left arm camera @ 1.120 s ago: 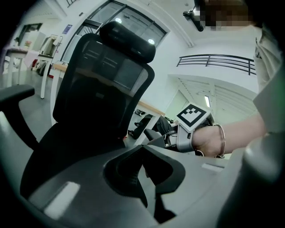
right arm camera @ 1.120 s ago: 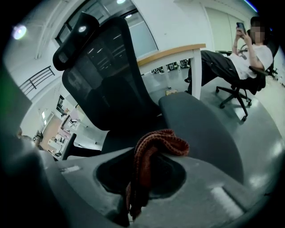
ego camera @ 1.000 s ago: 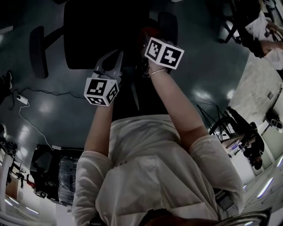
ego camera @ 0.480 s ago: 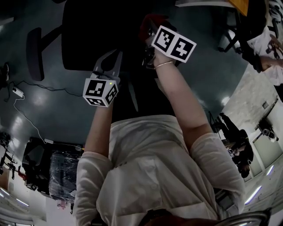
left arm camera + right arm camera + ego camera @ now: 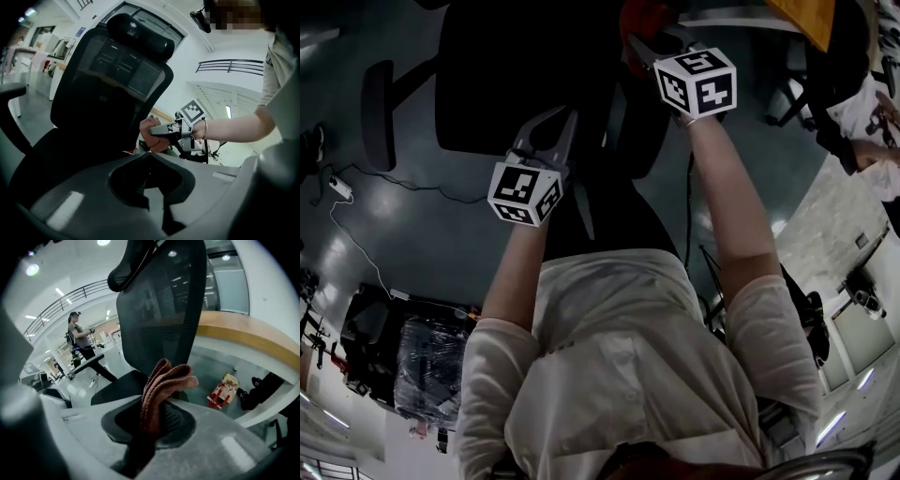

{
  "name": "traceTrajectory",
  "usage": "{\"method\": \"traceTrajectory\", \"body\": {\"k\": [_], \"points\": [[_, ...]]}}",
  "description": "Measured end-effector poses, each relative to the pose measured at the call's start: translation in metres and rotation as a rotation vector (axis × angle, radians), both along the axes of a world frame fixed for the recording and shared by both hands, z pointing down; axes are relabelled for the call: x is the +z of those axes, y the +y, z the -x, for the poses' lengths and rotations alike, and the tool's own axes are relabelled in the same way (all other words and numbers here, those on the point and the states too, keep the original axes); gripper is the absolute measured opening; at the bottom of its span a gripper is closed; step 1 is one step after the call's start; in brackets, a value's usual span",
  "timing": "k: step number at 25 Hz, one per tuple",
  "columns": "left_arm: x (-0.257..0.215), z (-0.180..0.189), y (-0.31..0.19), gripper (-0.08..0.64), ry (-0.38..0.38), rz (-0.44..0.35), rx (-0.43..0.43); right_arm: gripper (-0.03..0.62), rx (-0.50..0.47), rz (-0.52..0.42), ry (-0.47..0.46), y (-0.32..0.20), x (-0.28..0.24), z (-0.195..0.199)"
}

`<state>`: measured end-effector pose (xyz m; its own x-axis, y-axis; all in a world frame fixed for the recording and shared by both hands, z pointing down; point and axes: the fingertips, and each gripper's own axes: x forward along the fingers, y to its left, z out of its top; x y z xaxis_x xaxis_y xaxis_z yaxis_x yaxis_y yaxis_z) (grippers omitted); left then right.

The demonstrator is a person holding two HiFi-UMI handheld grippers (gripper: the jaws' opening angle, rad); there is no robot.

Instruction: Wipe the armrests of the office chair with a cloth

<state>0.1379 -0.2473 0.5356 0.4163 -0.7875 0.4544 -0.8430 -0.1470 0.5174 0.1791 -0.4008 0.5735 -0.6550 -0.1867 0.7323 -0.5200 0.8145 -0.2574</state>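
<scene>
The black office chair fills the top of the head view, its left armrest out to the side and its right armrest under my right forearm. My right gripper is shut on a folded reddish cloth, held past the far end of the right armrest. In the right gripper view the cloth sticks up from the jaws before the mesh chair back. My left gripper hangs over the seat, shut and holding nothing. Its own view shows the chair back and the cloth.
A cable and power strip lie on the floor at left, with a wrapped box below. A red package and dark shoes lie under a curved counter. A person stands far off.
My right gripper has carried the cloth upward and to the right in the head view, beyond the right armrest. The left gripper has stayed almost still.
</scene>
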Motion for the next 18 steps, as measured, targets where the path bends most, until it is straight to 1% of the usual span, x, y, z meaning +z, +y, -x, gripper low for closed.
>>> {"method": "traceTrajectory", "body": {"k": [2,5,6,9,11,18], "points": [[0.005,-0.002,0.000,0.017,-0.004,0.014,0.003,0.052,-0.013,0.019,0.047,0.001,0.012,-0.007],[0.009,-0.004,-0.002,0.017,-0.009,0.023,0.003,0.052,-0.020,0.011,0.115,-0.002,0.026,-0.026],[0.011,-0.006,-0.003,0.017,-0.008,0.025,0.004,0.052,-0.017,0.012,0.118,-0.002,0.029,-0.032],[0.014,-0.013,-0.008,0.017,-0.008,0.029,0.022,0.052,0.028,0.044,0.069,-0.003,0.032,-0.041],[0.014,-0.020,-0.011,0.017,-0.007,0.028,0.037,0.052,0.048,0.053,0.057,-0.004,0.032,-0.045],[0.018,-0.040,-0.017,0.017,-0.006,0.024,0.063,0.052,0.119,0.064,0.089,-0.007,0.038,-0.078]]}}
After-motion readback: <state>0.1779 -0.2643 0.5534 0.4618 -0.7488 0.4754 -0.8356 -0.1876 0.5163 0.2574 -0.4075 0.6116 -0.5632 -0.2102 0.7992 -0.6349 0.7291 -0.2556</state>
